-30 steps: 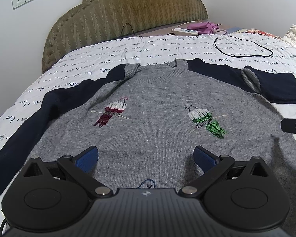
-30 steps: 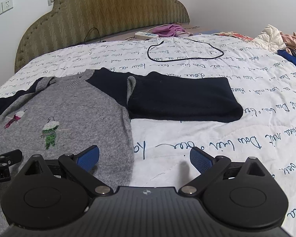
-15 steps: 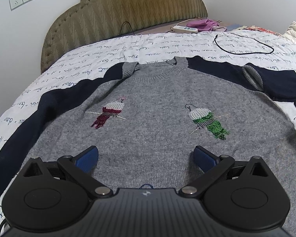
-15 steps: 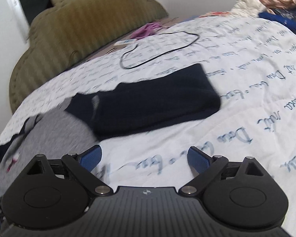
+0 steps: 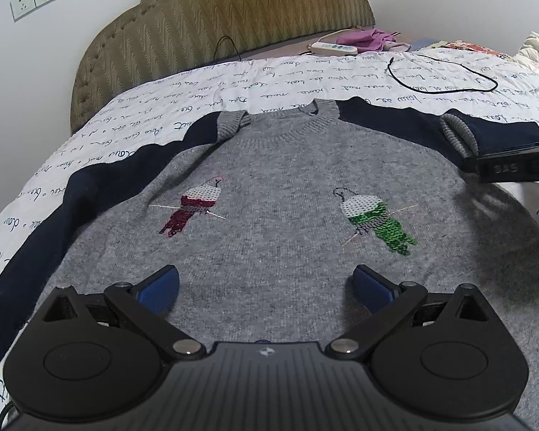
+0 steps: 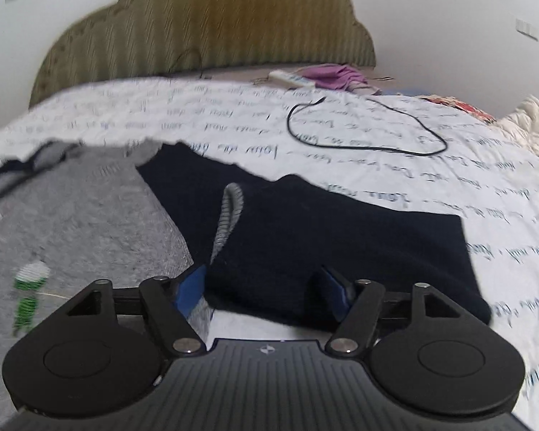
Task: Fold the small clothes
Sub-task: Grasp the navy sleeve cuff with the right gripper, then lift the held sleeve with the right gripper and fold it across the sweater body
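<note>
Right ahead of the left gripper (image 5: 266, 283), jaws wide and empty, lies the grey sweater (image 5: 280, 186); the right gripper (image 6: 262, 287), jaws just narrowing, straddles its folded navy sleeve (image 6: 341, 248), not pinched yet.

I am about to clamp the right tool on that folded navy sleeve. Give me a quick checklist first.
1. Right tool over folded navy sleeve: ok; jaws have just been closing, sleeve edge lies between them.
2. Pads pressing on fabric: cannot tell, picture blurred.
3. Grey cuff lies on the sleeve, left of the jaw gap: ok.
4. Left tool open above the grey sweater, gripping nothing: ok.
5. Black cable apart from the sleeve: ok.
</note>
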`<control>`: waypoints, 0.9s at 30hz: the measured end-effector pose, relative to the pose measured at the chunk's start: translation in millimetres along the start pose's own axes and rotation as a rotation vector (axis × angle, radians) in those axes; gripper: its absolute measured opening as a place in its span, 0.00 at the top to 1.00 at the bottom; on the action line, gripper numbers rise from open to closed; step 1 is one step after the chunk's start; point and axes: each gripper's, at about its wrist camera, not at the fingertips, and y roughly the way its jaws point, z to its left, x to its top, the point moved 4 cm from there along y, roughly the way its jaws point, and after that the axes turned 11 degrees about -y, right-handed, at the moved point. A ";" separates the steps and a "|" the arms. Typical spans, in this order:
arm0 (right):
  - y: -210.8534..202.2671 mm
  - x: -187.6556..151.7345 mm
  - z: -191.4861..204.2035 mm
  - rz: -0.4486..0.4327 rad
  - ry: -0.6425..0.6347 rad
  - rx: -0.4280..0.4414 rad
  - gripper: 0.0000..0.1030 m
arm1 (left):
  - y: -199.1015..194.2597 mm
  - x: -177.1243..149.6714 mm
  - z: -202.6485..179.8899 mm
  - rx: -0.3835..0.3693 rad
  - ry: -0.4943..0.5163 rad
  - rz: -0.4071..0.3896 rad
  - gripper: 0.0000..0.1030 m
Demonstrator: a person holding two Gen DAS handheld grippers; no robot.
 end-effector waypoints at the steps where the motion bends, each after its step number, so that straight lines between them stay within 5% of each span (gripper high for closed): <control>1: 4.1 1.1 1.7 0.002 -0.010 -0.011 0.36 | 0.2 0.6 1.6 0.001 -0.003 0.000 0.00; 7: -0.6 0.2 -16.3 -0.031 0.073 -0.016 0.77 | 2.4 3.3 11.8 -0.012 -0.039 0.012 0.00; 8: -3.6 -0.8 -21.3 -0.044 0.101 -0.002 0.90 | 2.4 3.2 12.0 -0.015 -0.040 0.013 0.00; 16: -0.9 -5.9 -33.2 -0.041 0.219 0.101 0.89 | 4.9 2.0 13.8 -0.026 -0.046 0.020 0.00; 21: 3.9 -1.7 -15.7 -0.040 0.132 0.083 0.57 | 4.6 1.9 18.4 -0.029 -0.047 0.021 0.00; 23: 2.8 0.0 -10.9 -0.040 0.112 0.072 0.59 | 4.9 3.8 21.5 -0.030 -0.051 0.017 0.00; 25: 2.2 2.4 -10.8 -0.040 0.098 0.034 0.82 | 5.8 5.7 25.0 -0.022 -0.054 0.012 0.00; 27: -2.2 4.8 -13.8 -0.050 0.109 0.019 0.88 | 7.1 6.7 29.1 -0.012 -0.060 0.011 0.00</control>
